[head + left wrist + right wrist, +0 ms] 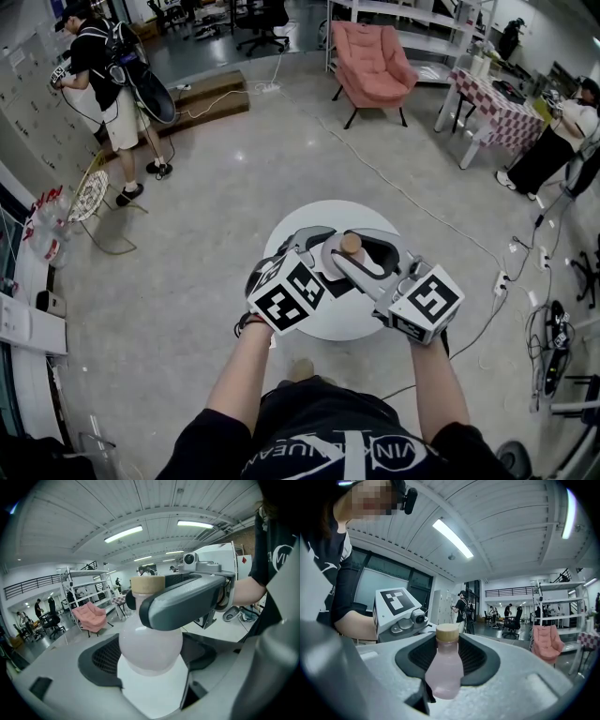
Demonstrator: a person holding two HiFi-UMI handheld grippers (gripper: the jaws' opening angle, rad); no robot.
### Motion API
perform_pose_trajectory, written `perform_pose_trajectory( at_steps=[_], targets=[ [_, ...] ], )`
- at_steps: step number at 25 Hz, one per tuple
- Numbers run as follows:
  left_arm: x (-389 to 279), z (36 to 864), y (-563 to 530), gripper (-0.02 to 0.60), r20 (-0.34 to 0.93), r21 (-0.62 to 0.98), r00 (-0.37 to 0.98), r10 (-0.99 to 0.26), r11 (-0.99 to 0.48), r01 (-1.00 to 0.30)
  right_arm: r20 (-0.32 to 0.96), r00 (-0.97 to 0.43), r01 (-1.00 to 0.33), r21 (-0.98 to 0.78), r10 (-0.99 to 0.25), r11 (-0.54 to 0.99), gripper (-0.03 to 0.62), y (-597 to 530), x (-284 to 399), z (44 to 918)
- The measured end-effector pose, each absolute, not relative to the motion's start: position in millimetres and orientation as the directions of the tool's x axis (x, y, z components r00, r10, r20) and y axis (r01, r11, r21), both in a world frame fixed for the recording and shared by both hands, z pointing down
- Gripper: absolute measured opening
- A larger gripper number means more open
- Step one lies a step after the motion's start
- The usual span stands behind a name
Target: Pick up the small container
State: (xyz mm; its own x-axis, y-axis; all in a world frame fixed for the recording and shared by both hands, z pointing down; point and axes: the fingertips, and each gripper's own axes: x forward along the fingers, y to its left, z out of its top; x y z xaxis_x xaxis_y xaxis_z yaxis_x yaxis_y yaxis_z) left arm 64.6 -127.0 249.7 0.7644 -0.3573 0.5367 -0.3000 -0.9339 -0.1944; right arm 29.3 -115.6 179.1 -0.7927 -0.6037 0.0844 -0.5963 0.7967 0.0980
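Workshop hall with grey concrete floor, pink armchair [373,58] at the back, round white surface [323,325] directly below. Gripping the small container [444,672] with the right gripper [361,255], jaws closed on its body, as far as the right gripper view tells. Flanking the same bottle with the left gripper [316,248], jaws apart, dark pads to either side with no clear contact. Grasp judged made; lift judged barely begun or still to come, since cannot tell whether raised clear of the surface. Translucent pale-pink plastic, round-bellied, narrowing to a short neck under a tan, wood-coloured cap [350,244]. Smooth, probably slippery. Matte grey jaw shells, black mesh-textured lining.
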Motion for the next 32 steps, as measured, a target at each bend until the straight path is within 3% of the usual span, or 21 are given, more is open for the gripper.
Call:
perform_pose_trajectory(
  at_steps=[32],
  targets=[
    [64.9,257.0,-150.5,0.365,0.544,-0.18,0.775,-0.322,-0.947,-0.267,0.074,-0.786,-0.61,0.067,-0.613,0.79,0.143,-140.4,28.5,184.4]
  ],
)
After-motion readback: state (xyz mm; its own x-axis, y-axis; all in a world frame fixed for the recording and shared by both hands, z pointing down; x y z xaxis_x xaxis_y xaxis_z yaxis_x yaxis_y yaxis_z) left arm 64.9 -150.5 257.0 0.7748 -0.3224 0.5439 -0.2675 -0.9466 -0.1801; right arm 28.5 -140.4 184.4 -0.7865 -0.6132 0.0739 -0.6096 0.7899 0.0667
